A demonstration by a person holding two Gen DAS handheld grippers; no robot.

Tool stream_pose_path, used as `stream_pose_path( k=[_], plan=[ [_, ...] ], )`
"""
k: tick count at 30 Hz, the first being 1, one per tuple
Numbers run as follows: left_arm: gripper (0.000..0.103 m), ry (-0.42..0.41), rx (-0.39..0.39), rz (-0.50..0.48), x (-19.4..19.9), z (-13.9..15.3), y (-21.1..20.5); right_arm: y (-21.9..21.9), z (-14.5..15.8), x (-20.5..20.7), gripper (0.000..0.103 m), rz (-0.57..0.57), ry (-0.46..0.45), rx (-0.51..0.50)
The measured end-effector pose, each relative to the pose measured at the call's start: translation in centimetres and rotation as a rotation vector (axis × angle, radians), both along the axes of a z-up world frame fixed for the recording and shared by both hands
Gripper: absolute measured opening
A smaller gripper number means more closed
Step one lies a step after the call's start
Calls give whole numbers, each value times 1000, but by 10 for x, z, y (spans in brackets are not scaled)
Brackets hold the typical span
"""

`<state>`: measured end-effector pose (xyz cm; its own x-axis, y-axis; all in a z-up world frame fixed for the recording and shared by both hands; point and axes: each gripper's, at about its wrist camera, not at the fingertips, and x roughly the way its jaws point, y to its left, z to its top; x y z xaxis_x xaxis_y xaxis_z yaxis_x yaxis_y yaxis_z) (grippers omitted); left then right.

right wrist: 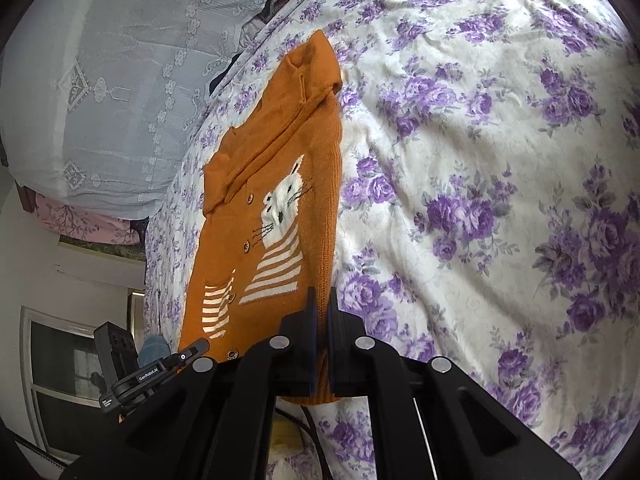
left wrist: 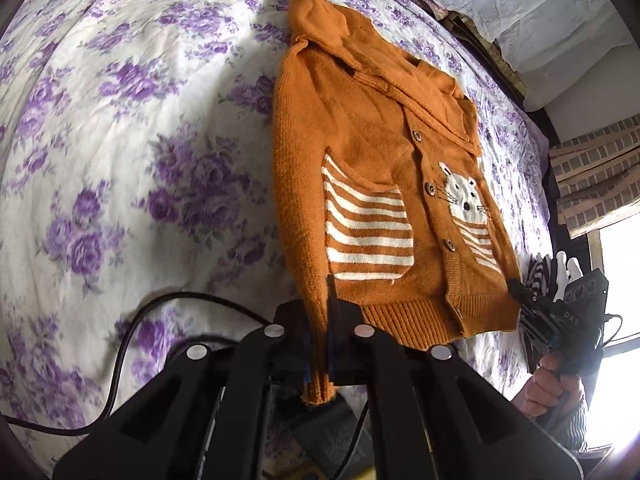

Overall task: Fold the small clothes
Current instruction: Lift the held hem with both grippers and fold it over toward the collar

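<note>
- We see a bed (left wrist: 120,120) that fills most of both views, covered with a white sheet printed with purple flowers; the sheet lies wrinkled but flat.
- Beyond the far edge of the bed we make out a pale lace curtain (right wrist: 120,80), and in the left wrist view a bright window (left wrist: 616,280) at the right edge.
- On the sheet lies the small orange knitted cardigan (left wrist: 360,140), front side up, its hooded end pointing away from us and its ribbed hem towards us. It has wooden buttons down the middle, a white cat face on one side and white-striped pockets.
- The near part of the cardigan looks raised off the sheet between our two grippers, while the hood end rests on the bed.
- Our left gripper (left wrist: 318,320) is clamped on the cardigan at the cuff end of the sleeve on its side; the orange cuff hangs down between the two black fingers.
- Our right gripper (right wrist: 322,320) is closed on the cardigan's other edge near the hem; orange knit shows in the narrow slit between its fingers.
- A black cable (left wrist: 132,332) trails across the sheet beside the left gripper.
- In the left wrist view we also see a hand (left wrist: 540,388) holding the right gripper's handle.
</note>
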<state>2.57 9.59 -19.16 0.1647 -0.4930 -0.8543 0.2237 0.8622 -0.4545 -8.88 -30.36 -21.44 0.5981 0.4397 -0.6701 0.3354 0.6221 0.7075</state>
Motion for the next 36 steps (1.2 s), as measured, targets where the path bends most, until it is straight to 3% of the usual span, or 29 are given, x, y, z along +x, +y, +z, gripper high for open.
stream_pose_path(
  k=[9, 13, 17, 19, 20, 24, 36],
  plan=[
    [4, 47, 19, -19, -2, -16, -1, 4, -17, -7, 5, 19, 42, 19],
    [17, 68, 64, -26, 3, -26, -11, 6, -25, -3, 11, 18, 75, 31],
    [19, 91, 53, -30, 7, -32, -12, 6, -32, -3, 21, 17, 104, 53],
    [16, 87, 44, -32, 7, -31, -12, 6, -31, -5, 17, 20, 95, 60],
    [5, 79, 37, -31, 8, -30, -11, 7, -28, -5, 6, 23, 81, 59],
    [4, 45, 21, -19, 10, -17, -8, 7, -8, -7, 5, 15, 19, -5],
    [4, -37, 8, -29, 41, 23, -20, -12, 21, 26, 5, -16, -57, 29]
  ],
)
